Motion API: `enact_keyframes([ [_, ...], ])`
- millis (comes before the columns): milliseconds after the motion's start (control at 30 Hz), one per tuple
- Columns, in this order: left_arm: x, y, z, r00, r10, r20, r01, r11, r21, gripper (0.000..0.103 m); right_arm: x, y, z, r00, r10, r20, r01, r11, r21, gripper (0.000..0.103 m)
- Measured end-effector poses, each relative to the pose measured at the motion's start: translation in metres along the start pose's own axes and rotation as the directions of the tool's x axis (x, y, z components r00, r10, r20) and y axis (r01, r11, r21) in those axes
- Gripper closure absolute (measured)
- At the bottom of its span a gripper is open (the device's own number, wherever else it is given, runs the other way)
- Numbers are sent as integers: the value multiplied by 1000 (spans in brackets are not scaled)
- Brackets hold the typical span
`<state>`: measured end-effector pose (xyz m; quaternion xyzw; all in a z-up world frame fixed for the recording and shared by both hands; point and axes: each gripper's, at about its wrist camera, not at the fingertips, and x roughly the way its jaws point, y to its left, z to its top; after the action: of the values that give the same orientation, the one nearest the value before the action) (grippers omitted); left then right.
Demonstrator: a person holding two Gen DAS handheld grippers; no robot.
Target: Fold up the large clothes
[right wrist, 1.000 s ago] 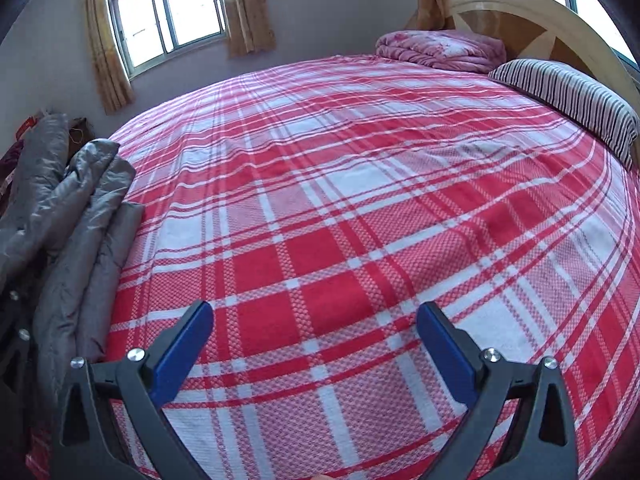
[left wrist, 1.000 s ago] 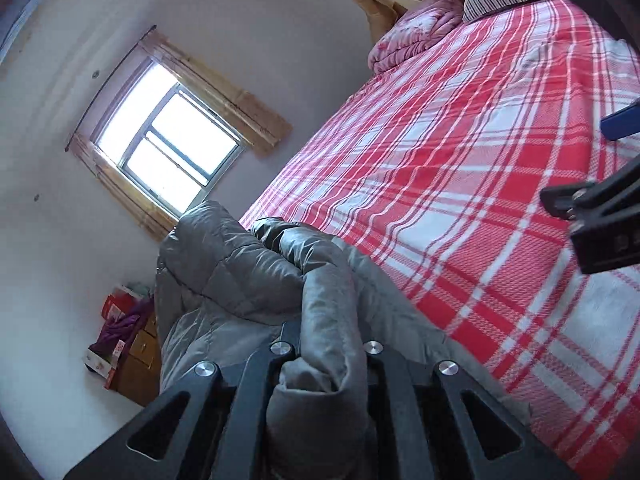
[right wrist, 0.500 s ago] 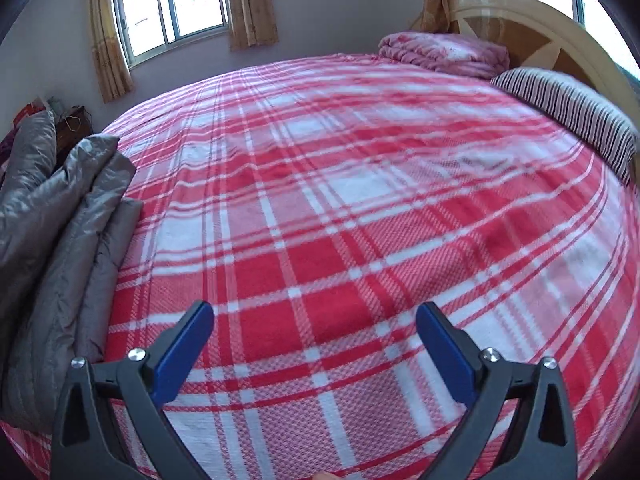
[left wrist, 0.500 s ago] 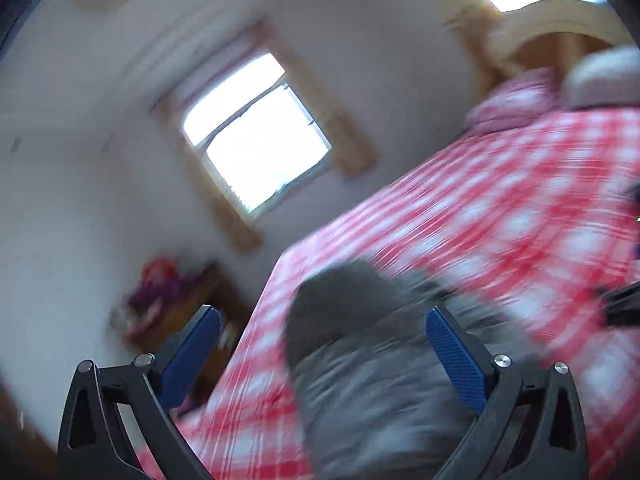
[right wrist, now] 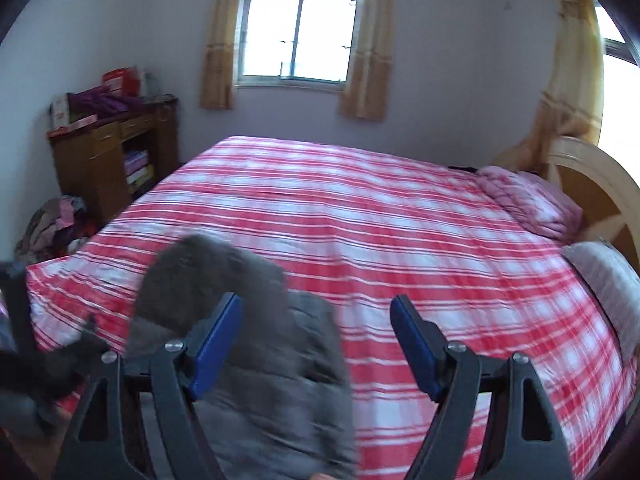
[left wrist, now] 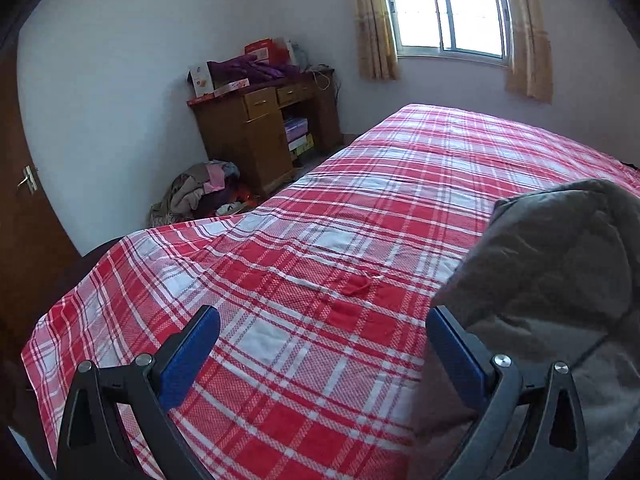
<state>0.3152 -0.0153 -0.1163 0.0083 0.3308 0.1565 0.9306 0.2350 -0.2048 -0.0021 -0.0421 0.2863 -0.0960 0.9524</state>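
A grey padded jacket (left wrist: 556, 280) lies folded in a bundle on the red-and-white plaid bed (left wrist: 320, 240), near its foot edge. My left gripper (left wrist: 324, 354) is open and empty, just left of the jacket, its right finger close against the bundle. In the right wrist view, which is blurred, the jacket (right wrist: 224, 280) lies under and behind my left finger. My right gripper (right wrist: 316, 346) is open and empty above the bed (right wrist: 400, 220).
A wooden dresser (left wrist: 256, 132) with boxes and purple cloth on top stands by the wall, with a clothes pile (left wrist: 200, 196) on the floor beside it. A pink quilt (right wrist: 528, 200), a striped pillow (right wrist: 604, 276) and a wooden headboard (right wrist: 592, 176) are at the bed's head.
My left gripper has let go of the grey jacket, opened and swung to face the dresser. The right gripper has turned toward the jacket and the window.
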Motion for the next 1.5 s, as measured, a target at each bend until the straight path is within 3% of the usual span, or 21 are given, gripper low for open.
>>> enact_keyframes([
  [133,17,-5,6,999,-37,-15,37,999,-28,1,41,51,6,1000,18,6,-18,999,-48,40],
  [233,14,-17,11,997,-80,-5,80,997,-17,1,76,53,-13,999,-26,-47,22,997,-71,46],
  [333,3,-47,10,993,-116,27,115,992,45,1,97,33,-45,993,-91,-80,85,993,-85,47],
  [500,-25,-101,2,984,-153,93,135,974,181,1,103,-20,-78,984,-127,-122,127,992,-6,47],
  [600,-40,-140,-9,979,-153,133,107,947,302,1,108,-47,-92,982,-119,-146,129,990,60,47],
  [733,-31,-176,-30,984,-91,156,19,910,415,1,116,-68,-107,985,-74,-156,97,985,144,47],
  [900,-15,-184,-38,988,-78,135,17,915,402,1,124,-74,-116,989,-31,-146,61,978,200,47],
  [1500,10,-184,-50,992,-88,94,49,931,362,1,145,-68,-130,981,10,-191,31,978,208,43],
])
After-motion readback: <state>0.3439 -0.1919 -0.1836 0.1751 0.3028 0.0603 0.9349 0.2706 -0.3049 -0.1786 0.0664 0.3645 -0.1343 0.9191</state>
